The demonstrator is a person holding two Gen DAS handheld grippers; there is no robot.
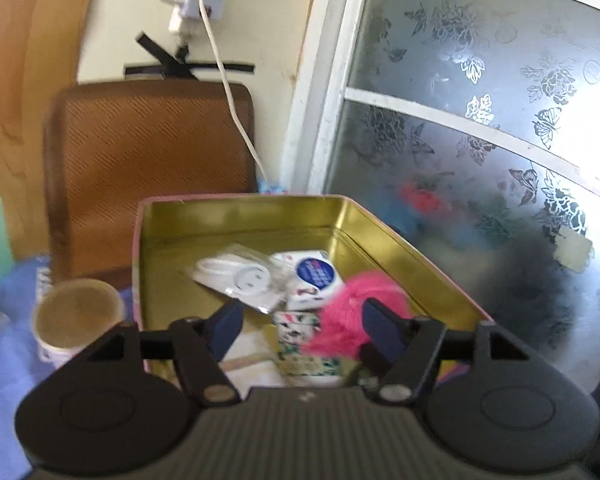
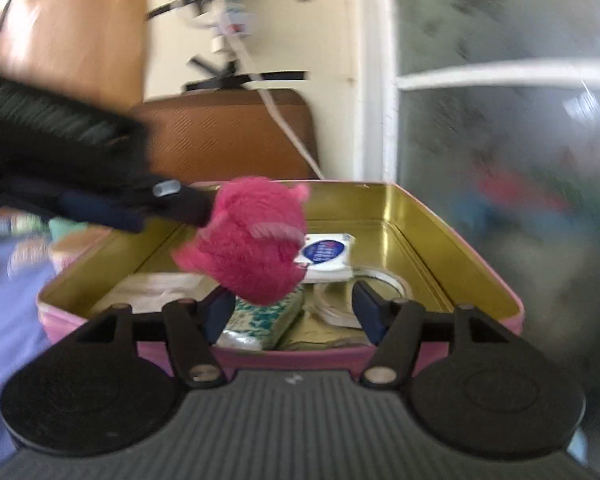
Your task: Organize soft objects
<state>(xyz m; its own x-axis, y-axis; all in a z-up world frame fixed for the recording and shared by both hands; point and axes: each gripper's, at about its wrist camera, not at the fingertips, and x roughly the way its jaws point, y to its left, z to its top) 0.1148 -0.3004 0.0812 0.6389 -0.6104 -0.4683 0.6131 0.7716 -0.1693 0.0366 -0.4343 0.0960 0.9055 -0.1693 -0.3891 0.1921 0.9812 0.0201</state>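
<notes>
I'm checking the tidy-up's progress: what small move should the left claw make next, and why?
Probably lift the left claw back out. It stands open, and the pink pompom seems to lie on a patterned packet inside the gold tin, so it looks delivered.

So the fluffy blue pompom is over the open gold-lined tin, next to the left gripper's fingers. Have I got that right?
Not quite: the pompom is pink, not blue. The right wrist view shows it plainly, over the open gold-lined tin and next to the left gripper, whose fingers reach in from the left. The rest holds.
</notes>
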